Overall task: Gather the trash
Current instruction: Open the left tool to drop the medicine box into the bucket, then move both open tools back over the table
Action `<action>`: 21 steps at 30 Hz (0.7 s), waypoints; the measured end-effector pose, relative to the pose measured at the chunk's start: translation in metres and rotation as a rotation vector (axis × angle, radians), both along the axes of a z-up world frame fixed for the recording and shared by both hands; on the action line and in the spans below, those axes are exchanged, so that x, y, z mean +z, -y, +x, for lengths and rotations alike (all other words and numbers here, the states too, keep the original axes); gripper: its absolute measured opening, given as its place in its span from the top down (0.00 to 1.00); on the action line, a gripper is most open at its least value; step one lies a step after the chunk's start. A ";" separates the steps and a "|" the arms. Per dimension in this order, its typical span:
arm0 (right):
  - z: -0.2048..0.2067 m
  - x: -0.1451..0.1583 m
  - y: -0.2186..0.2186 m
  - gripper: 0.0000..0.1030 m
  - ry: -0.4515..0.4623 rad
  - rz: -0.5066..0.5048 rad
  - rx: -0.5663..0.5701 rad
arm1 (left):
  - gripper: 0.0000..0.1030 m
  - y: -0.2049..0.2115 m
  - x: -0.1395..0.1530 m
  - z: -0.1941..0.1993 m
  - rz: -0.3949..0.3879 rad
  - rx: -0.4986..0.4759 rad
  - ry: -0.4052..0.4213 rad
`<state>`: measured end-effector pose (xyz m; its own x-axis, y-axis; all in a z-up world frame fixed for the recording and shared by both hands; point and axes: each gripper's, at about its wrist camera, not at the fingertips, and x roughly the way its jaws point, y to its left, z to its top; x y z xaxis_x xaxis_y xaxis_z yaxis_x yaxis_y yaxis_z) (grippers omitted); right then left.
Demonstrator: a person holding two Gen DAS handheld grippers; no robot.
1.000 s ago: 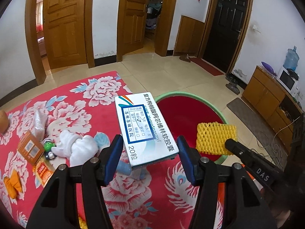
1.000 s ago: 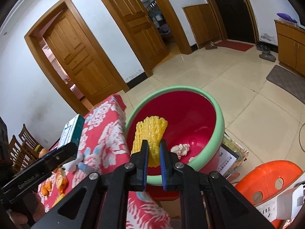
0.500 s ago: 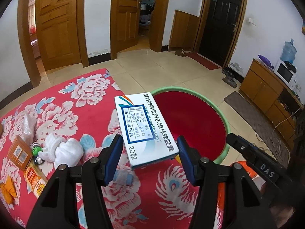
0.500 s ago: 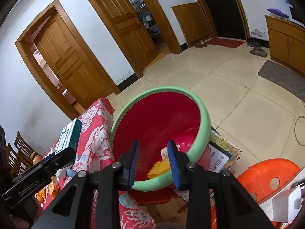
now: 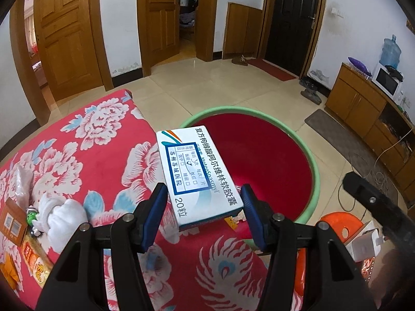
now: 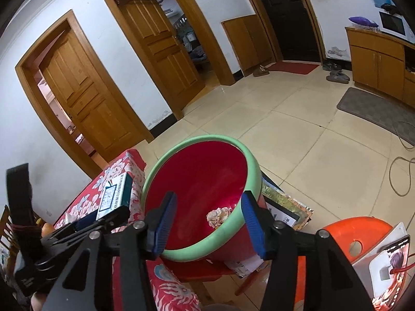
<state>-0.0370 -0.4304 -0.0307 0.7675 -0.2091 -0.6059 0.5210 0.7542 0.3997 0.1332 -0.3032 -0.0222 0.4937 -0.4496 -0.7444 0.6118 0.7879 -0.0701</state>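
Clamped flat between the blue pads of the left gripper, the white-and-blue cardboard medicine box juts forward, level, over the edge of the red floral tablecloth, its far end reaching the green rim of the red plastic bucket just ahead. The right gripper hangs above that bucket, tilted down, jaws spread wide and holding nothing; crumpled paper lies below between them.
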 end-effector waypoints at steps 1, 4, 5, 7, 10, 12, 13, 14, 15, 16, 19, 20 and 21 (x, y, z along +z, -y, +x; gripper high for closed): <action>0.000 0.000 0.001 0.46 -0.001 0.002 -0.001 | 0.43 0.000 -0.001 0.001 -0.002 0.000 -0.005; 0.000 0.000 0.001 0.46 -0.003 0.009 -0.005 | 0.43 -0.001 -0.003 0.004 -0.008 0.013 -0.014; -0.002 -0.001 0.001 0.46 -0.003 0.012 -0.005 | 0.41 -0.002 -0.002 0.004 -0.011 0.017 -0.017; -0.002 0.000 0.001 0.46 0.000 0.015 -0.005 | 0.39 -0.004 -0.001 0.005 -0.014 0.027 -0.019; -0.002 0.002 -0.001 0.46 0.003 0.015 -0.001 | 0.39 -0.009 0.004 0.005 -0.022 0.038 -0.015; -0.002 0.004 -0.002 0.45 0.008 0.013 0.004 | 0.39 -0.013 0.008 0.005 -0.031 0.043 -0.013; -0.003 0.004 -0.003 0.45 0.010 0.012 0.005 | 0.39 -0.015 0.011 0.004 -0.038 0.044 -0.009; -0.003 0.005 -0.004 0.45 0.012 0.013 0.006 | 0.38 -0.016 0.013 0.003 -0.043 0.043 -0.006; -0.004 0.006 -0.005 0.45 0.015 0.013 0.007 | 0.37 -0.017 0.015 0.003 -0.046 0.043 -0.002; -0.005 0.006 -0.006 0.45 0.016 0.012 0.007 | 0.36 -0.019 0.018 0.001 -0.050 0.043 0.003; -0.006 0.009 -0.008 0.44 0.021 0.009 0.012 | 0.36 -0.023 0.026 -0.004 -0.063 0.042 0.019; -0.007 0.009 -0.008 0.43 0.023 0.008 0.014 | 0.36 -0.025 0.029 -0.006 -0.067 0.041 0.022; -0.008 0.010 -0.009 0.43 0.026 0.007 0.016 | 0.36 -0.026 0.032 -0.008 -0.071 0.040 0.023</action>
